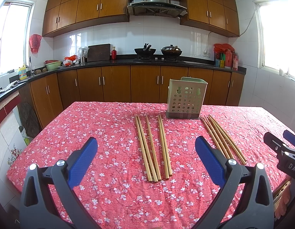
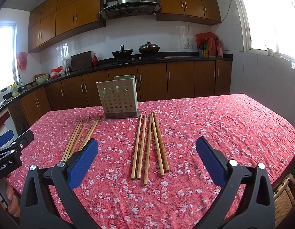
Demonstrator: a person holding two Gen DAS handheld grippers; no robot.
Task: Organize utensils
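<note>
Two groups of wooden chopsticks lie on the red floral tablecloth (image 1: 101, 129). The left group (image 1: 153, 147) lies ahead of my open, empty left gripper (image 1: 146, 150); it also shows in the right wrist view (image 2: 78, 135). The right group (image 2: 149, 145) lies ahead of my open, empty right gripper (image 2: 147, 150); it also shows in the left wrist view (image 1: 222, 135). A pale green perforated utensil holder (image 1: 186, 98) stands upright beyond both groups, also in the right wrist view (image 2: 118, 97). Both grippers hover above the table's near side.
The table's far edge lies just behind the holder. Kitchen cabinets and a counter with woks (image 1: 157, 51) run along the back wall. A wicker chair (image 2: 285, 194) stands at the table's near right corner. The right gripper (image 1: 285, 148) shows at the left view's right edge.
</note>
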